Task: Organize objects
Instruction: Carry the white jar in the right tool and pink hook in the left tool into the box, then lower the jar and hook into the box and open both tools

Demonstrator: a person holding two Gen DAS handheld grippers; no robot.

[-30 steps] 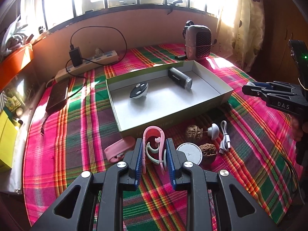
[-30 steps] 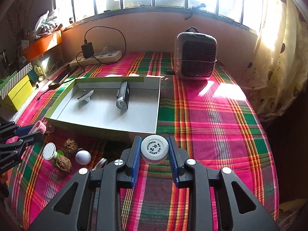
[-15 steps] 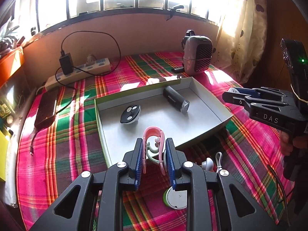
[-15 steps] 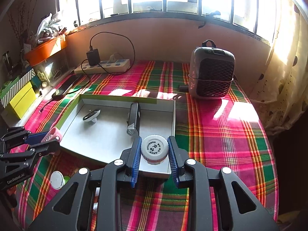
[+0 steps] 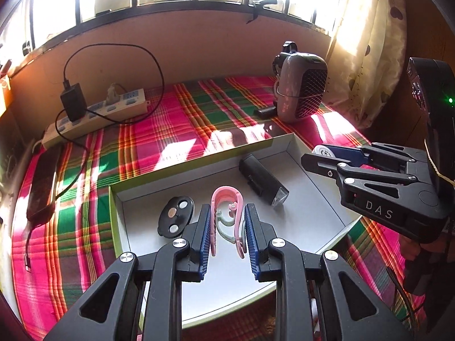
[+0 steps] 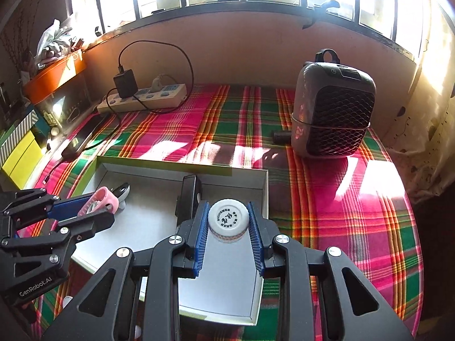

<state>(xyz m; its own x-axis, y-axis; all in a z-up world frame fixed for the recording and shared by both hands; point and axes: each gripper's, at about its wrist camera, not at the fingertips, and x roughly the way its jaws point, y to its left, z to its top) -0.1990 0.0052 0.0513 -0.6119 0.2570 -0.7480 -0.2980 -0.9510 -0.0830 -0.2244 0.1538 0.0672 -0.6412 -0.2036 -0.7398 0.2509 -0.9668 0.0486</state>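
Note:
My left gripper [image 5: 227,227] is shut on a pink hook-shaped clip [image 5: 227,199] with a pale green piece inside, held above the open grey box [image 5: 301,199]. My right gripper [image 6: 227,224] is shut on a white round jar [image 6: 227,220], held over the box's right part [image 6: 227,289]. Inside the box lie a black flashlight [image 5: 263,183] and a black oval key fob [image 5: 176,217]. The right gripper with the jar also shows in the left wrist view [image 5: 335,153], and the left gripper with the clip shows in the right wrist view [image 6: 85,201].
A plaid cloth [image 6: 341,199] covers the table. A small grey heater [image 6: 332,116] stands at the back right. A power strip [image 5: 96,113] with a black charger and cable lies at the back left, and a dark phone [image 5: 42,182] lies left of the box.
Both grippers have moved forward from near the table's front to above the box, each carrying its object. The loose items at the front have dropped out of view.

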